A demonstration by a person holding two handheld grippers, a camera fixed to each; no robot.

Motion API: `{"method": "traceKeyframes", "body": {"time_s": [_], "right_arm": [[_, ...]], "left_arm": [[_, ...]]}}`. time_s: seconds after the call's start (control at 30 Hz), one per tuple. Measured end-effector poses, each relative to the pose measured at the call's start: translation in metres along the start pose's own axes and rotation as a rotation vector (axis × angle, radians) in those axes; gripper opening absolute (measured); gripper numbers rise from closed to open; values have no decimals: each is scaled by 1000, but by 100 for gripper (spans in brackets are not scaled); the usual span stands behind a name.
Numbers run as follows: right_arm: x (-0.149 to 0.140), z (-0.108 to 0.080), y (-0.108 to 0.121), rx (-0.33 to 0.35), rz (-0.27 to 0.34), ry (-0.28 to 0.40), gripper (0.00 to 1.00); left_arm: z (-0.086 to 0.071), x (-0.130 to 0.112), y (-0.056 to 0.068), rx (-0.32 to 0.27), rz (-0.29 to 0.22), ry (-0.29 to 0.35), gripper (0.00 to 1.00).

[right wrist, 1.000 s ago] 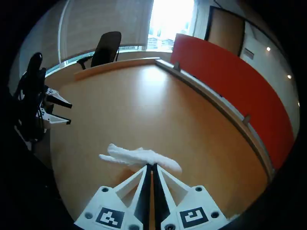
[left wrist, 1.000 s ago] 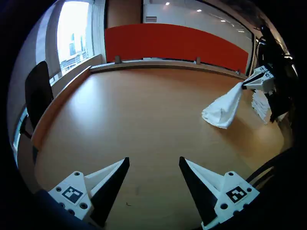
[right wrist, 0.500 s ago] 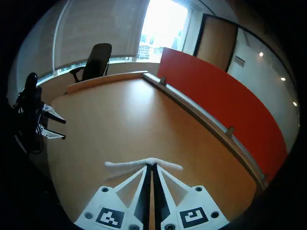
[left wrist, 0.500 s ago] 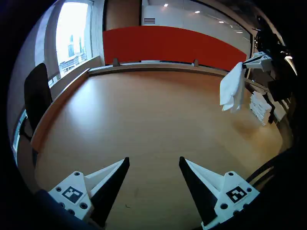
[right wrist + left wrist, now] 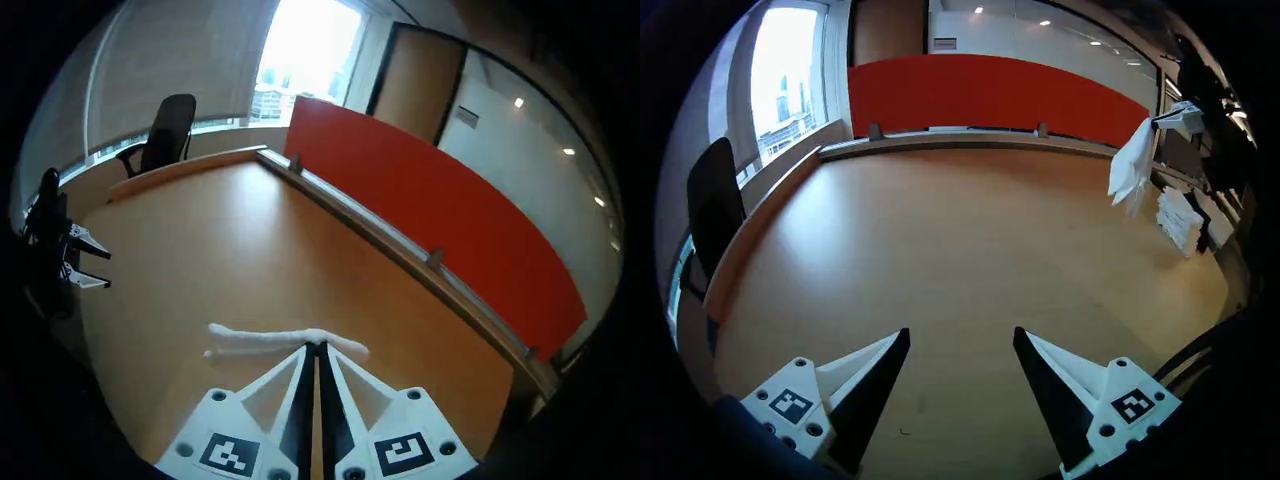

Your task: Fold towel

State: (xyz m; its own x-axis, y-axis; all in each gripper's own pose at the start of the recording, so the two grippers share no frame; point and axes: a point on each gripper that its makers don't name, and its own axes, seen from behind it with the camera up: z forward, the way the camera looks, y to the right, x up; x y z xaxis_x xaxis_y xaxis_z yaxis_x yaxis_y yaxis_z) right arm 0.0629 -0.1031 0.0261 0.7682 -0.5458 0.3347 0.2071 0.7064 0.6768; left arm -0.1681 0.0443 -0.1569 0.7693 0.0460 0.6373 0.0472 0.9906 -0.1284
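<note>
A white towel (image 5: 1131,165) hangs in the air at the far right of the left gripper view, clear of the wooden table (image 5: 960,240). My right gripper (image 5: 1158,122) is shut on the towel's top corner there. In the right gripper view the towel (image 5: 280,338) shows as a thin white band across the tips of my right gripper (image 5: 318,349). My left gripper (image 5: 960,334) is open low over the near part of the table, with nothing between its fingers. It appears again at the left edge of the right gripper view (image 5: 98,269), held by a dark-sleeved hand.
A stack of folded white towels (image 5: 1179,220) lies on the table's right side. A red partition (image 5: 992,92) runs along the table's far edge. A black office chair (image 5: 710,208) stands beyond the left edge, near the window.
My right gripper has lifted the towel off the table; it now hangs free, higher and farther right. My left gripper has stayed put and open.
</note>
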Motion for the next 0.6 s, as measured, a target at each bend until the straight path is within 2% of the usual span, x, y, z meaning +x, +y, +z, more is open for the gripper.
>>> {"method": "traceKeyframes", "body": {"time_s": [0.27, 0.6], "right_arm": [[-25, -18, 51, -65, 45, -46, 3], [-49, -38, 110, -138, 94, -82, 3]], "left_arm": [[2, 3, 4, -1, -3, 0, 96], [3, 5, 3, 7, 7, -5, 96]]}}
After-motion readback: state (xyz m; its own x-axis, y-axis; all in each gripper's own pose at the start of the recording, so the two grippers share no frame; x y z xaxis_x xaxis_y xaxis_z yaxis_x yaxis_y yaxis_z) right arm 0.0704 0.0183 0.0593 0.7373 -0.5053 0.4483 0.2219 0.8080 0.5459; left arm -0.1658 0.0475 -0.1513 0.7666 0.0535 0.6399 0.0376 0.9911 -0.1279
